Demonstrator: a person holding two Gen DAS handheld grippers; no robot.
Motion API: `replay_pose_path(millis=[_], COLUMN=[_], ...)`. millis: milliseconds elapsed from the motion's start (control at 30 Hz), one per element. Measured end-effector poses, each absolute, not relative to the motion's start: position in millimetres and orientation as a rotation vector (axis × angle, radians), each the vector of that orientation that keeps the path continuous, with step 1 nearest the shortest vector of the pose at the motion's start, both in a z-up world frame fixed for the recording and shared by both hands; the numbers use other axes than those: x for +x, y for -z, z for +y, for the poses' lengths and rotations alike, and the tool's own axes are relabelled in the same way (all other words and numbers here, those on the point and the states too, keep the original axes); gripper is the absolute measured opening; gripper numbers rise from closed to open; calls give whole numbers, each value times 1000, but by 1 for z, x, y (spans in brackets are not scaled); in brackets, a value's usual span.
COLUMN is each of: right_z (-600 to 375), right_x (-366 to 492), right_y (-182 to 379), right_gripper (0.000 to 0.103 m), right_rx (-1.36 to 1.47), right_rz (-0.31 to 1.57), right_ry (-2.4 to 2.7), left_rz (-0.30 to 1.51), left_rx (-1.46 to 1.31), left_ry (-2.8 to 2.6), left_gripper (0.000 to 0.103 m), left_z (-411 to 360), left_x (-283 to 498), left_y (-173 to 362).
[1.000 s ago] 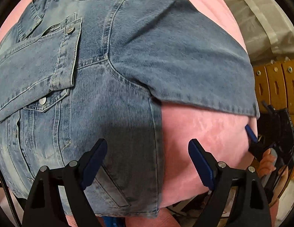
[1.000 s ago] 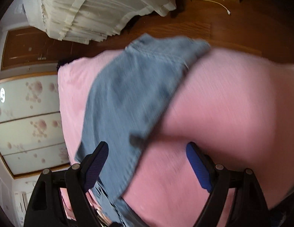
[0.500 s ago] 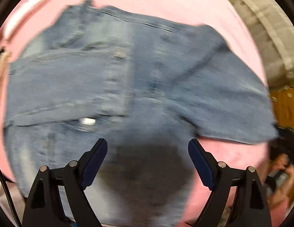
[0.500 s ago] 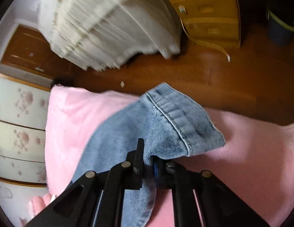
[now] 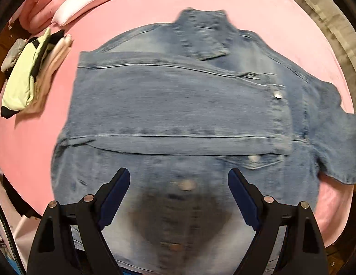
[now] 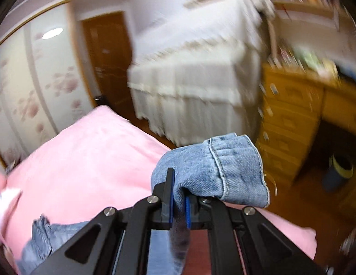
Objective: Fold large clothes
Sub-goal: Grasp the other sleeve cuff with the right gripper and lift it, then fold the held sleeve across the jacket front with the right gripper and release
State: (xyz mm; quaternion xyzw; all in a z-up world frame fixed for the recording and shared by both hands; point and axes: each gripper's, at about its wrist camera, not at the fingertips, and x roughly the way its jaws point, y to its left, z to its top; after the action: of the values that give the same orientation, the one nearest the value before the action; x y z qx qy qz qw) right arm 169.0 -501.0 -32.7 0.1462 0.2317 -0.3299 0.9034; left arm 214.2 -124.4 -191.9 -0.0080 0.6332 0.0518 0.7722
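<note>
Pinching the denim cuff tight in my right gripper; I'd carry it flat across the jacket while my left gripper hovers wide open.

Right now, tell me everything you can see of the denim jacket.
The denim jacket is light blue, faded denim with metal snap buttons, a chest pocket flap and a collar at the far end. It lies spread front-up on the pink bed cover, one sleeve folded across its chest. The left gripper hovers open above its lower part. The right gripper is shut on the other sleeve's cuff, lifted off the bed.
</note>
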Motion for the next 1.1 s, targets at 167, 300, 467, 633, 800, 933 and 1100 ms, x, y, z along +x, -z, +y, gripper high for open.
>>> replay_pose_path(millis=[167, 300, 467, 633, 800, 933, 1100], right_z=[-390, -296, -206, -175, -183, -196, -220], right_x=[200, 233, 266, 268, 257, 241, 216], right_y=[17, 54, 164, 228, 225, 215, 203], right_gripper=[7, 7, 7, 13, 44, 59, 59], right_rx=[104, -44, -168, -198, -106, 3, 77], right_rz=[450, 519, 760, 965, 989, 1002, 1007], right_ry=[509, 349, 189, 140, 89, 71, 74], left_rz=[1375, 1375, 1395, 1405, 1434, 1446, 1490], left_rx=[-30, -47, -80, -96, -128, -226, -360], left_ry=[-91, -67, -57, -27, 22, 105, 205], left_gripper=[86, 86, 86, 86, 86, 86, 86], left_z=[-76, -44, -10, 12, 15, 1, -35], left_x=[215, 215, 216, 217, 223, 231, 247], left_y=[193, 194, 201, 207, 217, 222, 241])
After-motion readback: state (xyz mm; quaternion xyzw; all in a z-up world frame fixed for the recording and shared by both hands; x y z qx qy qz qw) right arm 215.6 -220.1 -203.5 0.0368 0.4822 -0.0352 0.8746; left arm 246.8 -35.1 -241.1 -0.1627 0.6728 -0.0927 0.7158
